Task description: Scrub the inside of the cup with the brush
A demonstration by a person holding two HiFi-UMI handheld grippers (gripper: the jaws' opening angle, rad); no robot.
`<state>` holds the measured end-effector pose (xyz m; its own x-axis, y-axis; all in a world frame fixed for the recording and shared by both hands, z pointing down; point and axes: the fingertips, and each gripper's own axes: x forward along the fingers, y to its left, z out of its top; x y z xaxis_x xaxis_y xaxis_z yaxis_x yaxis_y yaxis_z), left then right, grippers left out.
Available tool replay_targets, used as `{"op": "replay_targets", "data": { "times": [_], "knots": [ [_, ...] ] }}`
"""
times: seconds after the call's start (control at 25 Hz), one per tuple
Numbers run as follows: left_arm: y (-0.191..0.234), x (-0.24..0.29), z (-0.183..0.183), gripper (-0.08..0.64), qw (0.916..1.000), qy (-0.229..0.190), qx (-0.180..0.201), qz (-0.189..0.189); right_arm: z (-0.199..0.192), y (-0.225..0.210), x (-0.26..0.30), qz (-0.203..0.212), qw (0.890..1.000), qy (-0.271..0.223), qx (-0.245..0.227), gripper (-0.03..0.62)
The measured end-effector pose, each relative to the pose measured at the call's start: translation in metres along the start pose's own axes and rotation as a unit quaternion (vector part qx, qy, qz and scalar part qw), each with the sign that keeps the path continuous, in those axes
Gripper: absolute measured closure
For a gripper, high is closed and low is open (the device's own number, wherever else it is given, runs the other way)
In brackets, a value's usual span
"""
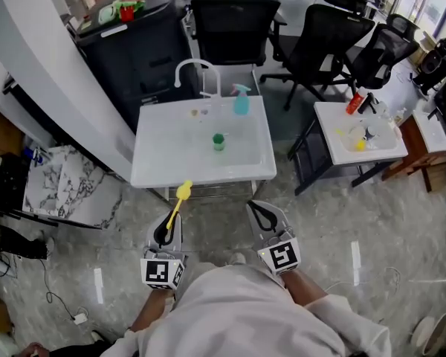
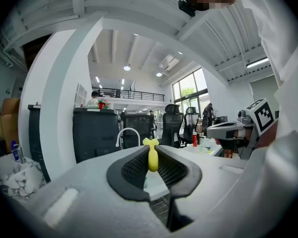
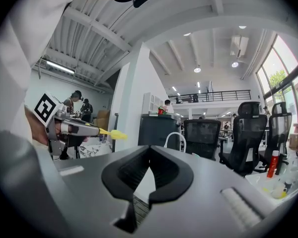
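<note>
A small green cup (image 1: 218, 141) stands in the basin of the white sink table (image 1: 156, 162) ahead of me. My left gripper (image 1: 171, 222) is held short of the table's near edge, shut on the handle of a yellow brush (image 1: 181, 198) whose head points toward the sink. In the left gripper view the brush (image 2: 152, 155) sits pinched between the dark pads. My right gripper (image 1: 262, 214) hovers beside it, jaws shut with nothing between them (image 3: 150, 150). The right gripper view shows the left gripper (image 3: 69, 128) and its brush (image 3: 114, 134) at the left.
A white faucet (image 1: 197, 71) and a blue spray bottle (image 1: 241, 100) stand at the sink's back edge. A second white sink table (image 1: 334, 151) with bottles is to the right. Black office chairs (image 1: 234, 24) stand behind, a black cabinet (image 1: 137, 58) at back left.
</note>
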<state>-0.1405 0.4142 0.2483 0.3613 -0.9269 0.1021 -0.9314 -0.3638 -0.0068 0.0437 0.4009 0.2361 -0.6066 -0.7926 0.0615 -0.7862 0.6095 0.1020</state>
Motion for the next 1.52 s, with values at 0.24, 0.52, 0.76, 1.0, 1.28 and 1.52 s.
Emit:
{"op": "replay_targets", "data": {
  "times": [0.24, 0.52, 0.76, 1.0, 1.28, 1.52],
  "knots": [
    [0.003, 0.036, -0.002, 0.522, 0.9999, 0.009, -0.001, 0.006, -0.018, -0.032, 0.022, 0.004, 1.0, 0.011, 0.008, 0.589],
    [0.023, 0.085, -0.007, 0.522, 0.9995, 0.026, -0.011, -0.013, -0.026, -0.056, 0.066, -0.004, 0.999, 0.03, 0.018, 0.589],
    [0.05, 0.132, -0.007, 0.522, 0.9987, 0.021, -0.018, -0.043, -0.034, -0.074, 0.111, -0.019, 0.999, 0.042, 0.0, 0.589],
    [0.077, 0.171, -0.002, 0.522, 0.997, 0.015, -0.017, -0.073, -0.02, -0.085, 0.159, -0.039, 0.998, 0.051, -0.006, 0.589],
    [0.1, 0.202, -0.009, 0.522, 0.9952, 0.023, -0.021, -0.093, -0.017, -0.091, 0.195, -0.056, 0.998, 0.034, -0.004, 0.589],
    [0.102, 0.229, -0.019, 0.522, 0.9941, 0.033, -0.023, -0.101, -0.025, -0.113, 0.207, -0.063, 0.997, 0.044, 0.005, 0.589]
  ]
}}
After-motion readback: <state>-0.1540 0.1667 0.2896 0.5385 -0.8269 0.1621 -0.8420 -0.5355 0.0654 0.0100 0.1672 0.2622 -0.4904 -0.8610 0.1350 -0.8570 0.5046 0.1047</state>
